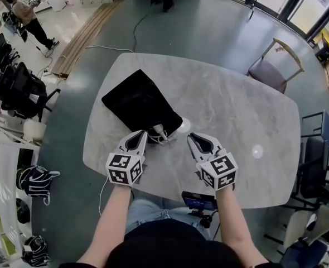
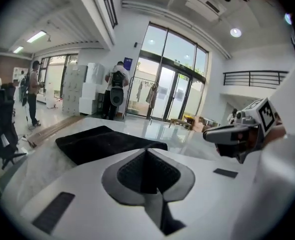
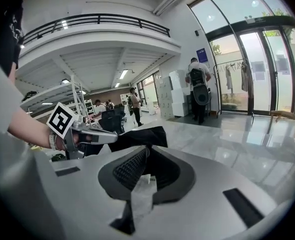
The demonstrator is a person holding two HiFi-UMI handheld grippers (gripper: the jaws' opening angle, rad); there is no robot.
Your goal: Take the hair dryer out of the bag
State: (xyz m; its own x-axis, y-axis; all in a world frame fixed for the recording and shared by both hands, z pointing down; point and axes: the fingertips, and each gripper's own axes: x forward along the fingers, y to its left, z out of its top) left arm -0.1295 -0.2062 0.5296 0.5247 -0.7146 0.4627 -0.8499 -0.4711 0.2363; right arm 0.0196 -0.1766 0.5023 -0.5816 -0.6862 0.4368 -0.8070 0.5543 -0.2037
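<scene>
Setting: an open hall with a grey floor, glazed doors and a mezzanine rail. At its centre is a pale marbled tabletop point(image 1: 237, 110), rounded at the corners, with a chair point(image 1: 273, 68) at the upper right of the head view. Item one: black bag point(image 1: 139, 102), lying flat, upper left of centre, its mouth turned toward you, which puts the opening within reach of both tools. Item two: hair dryer point(image 1: 159, 132), judged to be the white piece with a loop of cord showing at that mouth. The rest is hidden inside the bag, so it is not yet out. Item three: your left gripper point(image 1: 140, 135), tips just beside the white piece on its left, angled down toward the mouth. Its jaws are clenched together. The left gripper view shows the dark pads meeting with nothing visible between them and the bag lying just past the tips. Whether a thin edge of black cloth is nipped there cannot be told. Item four: your right gripper point(image 1: 192, 137), to the right of the mouth and apart from the bag, jaws likewise pressed together with no object seen in them. A pale patch in the slot behind the pads looks like tabletop seen through. The two tools flank the opening, likely so that one can part it while the other draws the dryer out.
</scene>
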